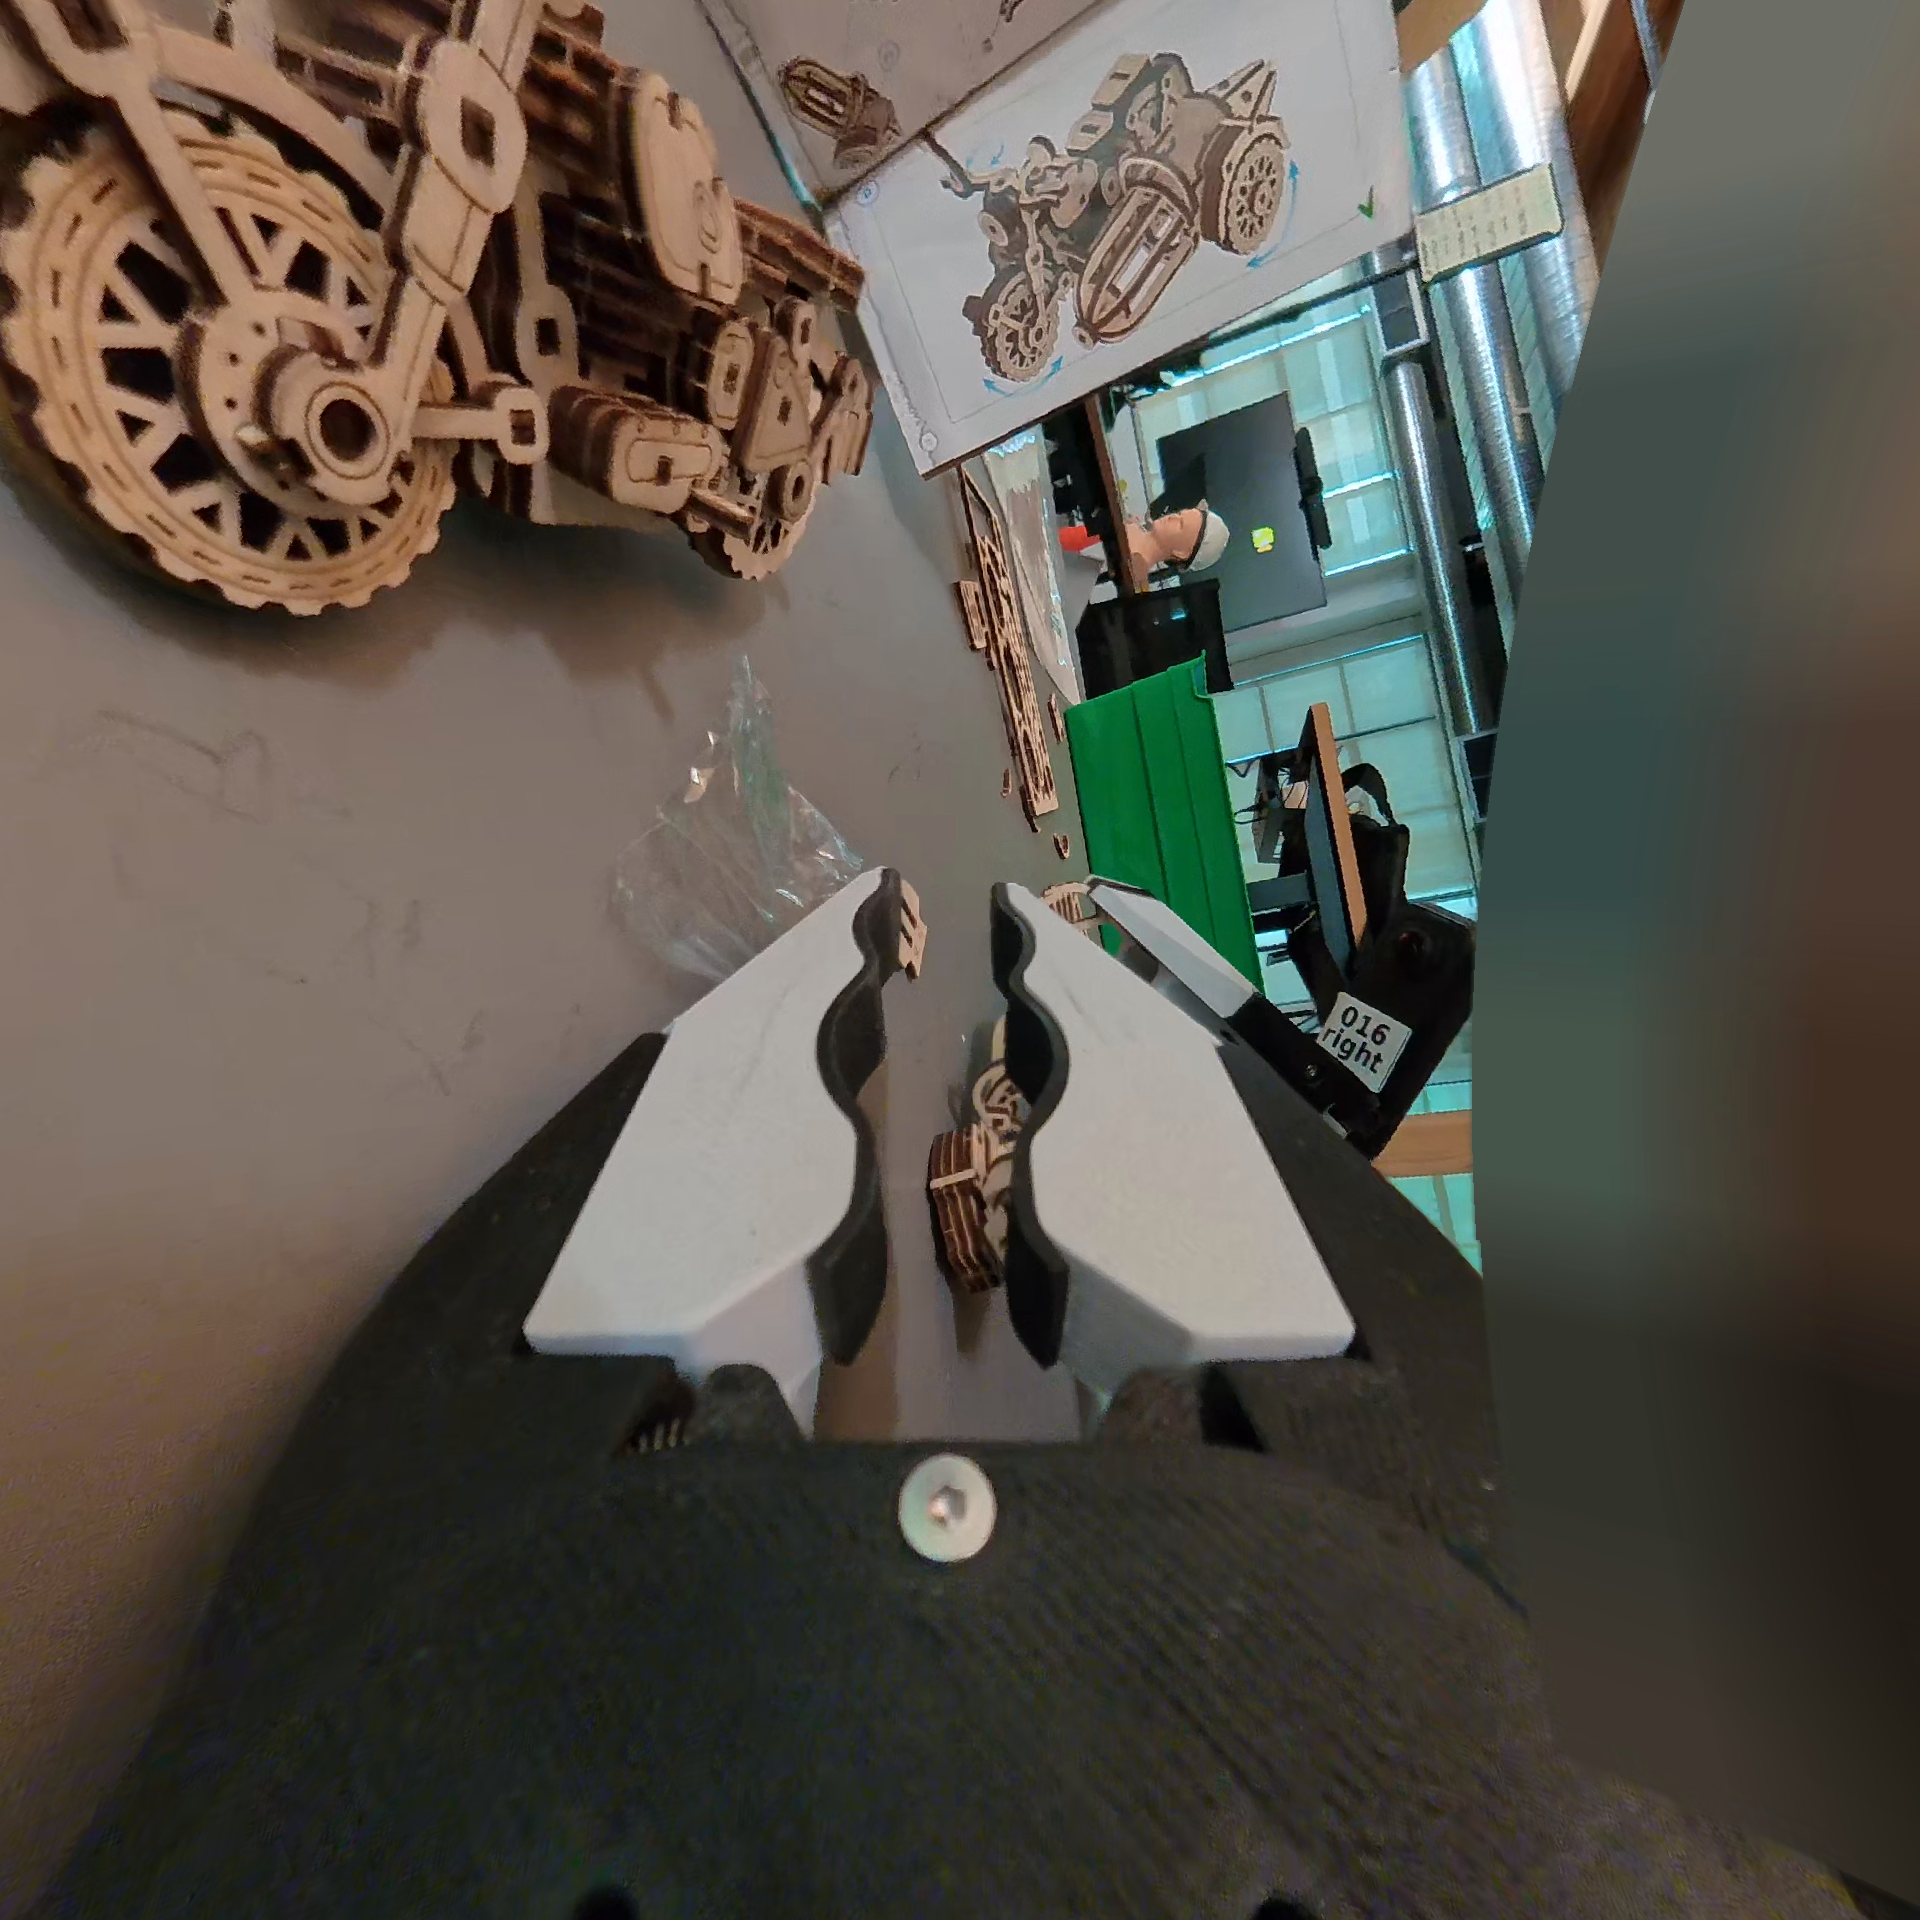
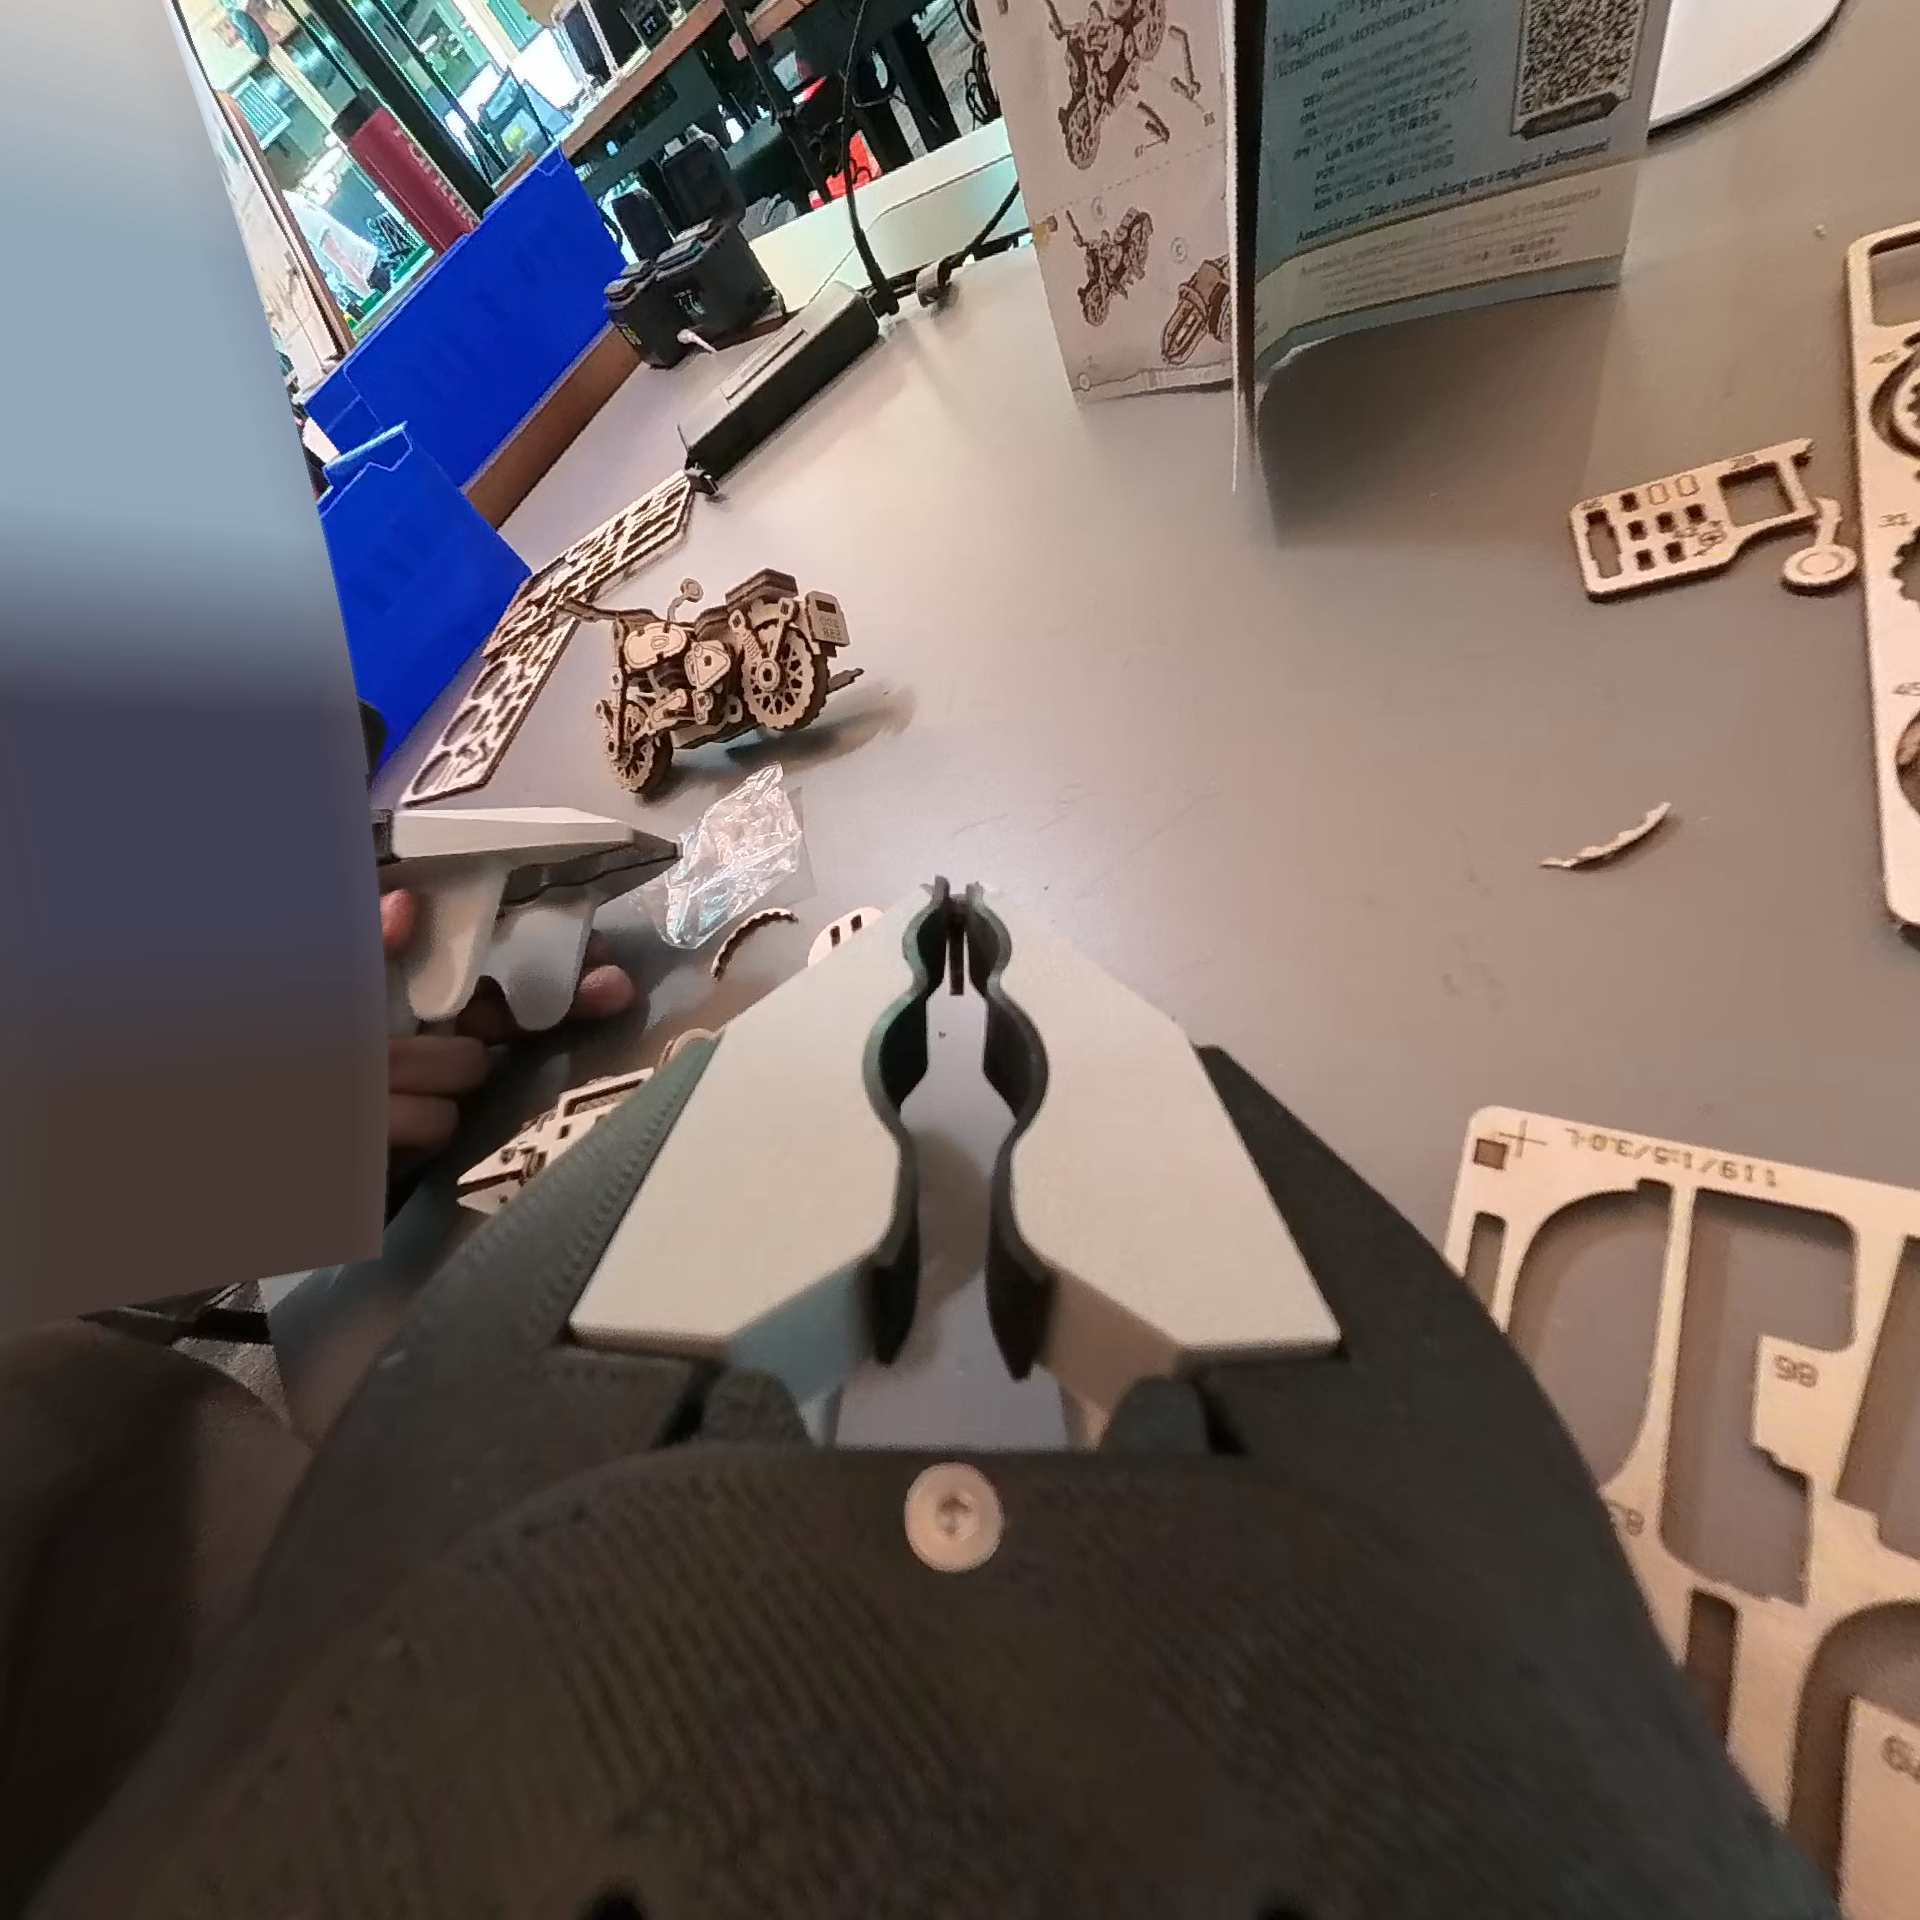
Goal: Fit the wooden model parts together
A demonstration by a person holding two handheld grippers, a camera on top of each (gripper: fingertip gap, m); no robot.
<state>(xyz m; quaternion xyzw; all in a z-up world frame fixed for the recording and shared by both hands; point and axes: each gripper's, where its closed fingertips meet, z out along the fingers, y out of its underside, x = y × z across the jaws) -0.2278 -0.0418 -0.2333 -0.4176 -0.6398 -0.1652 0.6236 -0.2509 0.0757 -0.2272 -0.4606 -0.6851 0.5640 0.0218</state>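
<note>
Pinching a thin wooden piece [image 2: 954, 940] edge-on at its very tips, the right gripper [image 2: 957, 902] has its jaws drawn nearly together around it; the piece's long axis runs along the fingers, pointing up the frame toward the far side of the grey tabletop [image 2: 1195, 748].

In the left wrist view, the left gripper [image 1: 948, 914] stands with a narrow gap between its jaws. A small notched wooden part [image 1: 909, 930] sits against the tip of its left finger, but whether it is truly clamped I cannot tell. Lower in that gap, a layered wooden sub-assembly [image 1: 971, 1184] lies on the tabletop against the right finger. The other gripper's white tip [image 1: 1164, 945] shows just right of centre, close beside, angled in from the lower right.

Further out, a crumpled clear plastic bag [image 2: 732, 868] lies left of centre, just beyond the left gripper [image 2: 520, 831], which comes in level from the left edge with a person's fingers [image 2: 597, 987] under it. Behind the bag stands the finished wooden motorcycle [image 2: 717, 675], its length running left to right, wheels down. Cut-out wooden sheets [image 2: 1662, 1455] lie lower right, and a folded instruction booklet [image 2: 1434, 187] stands upright at the top.
</note>
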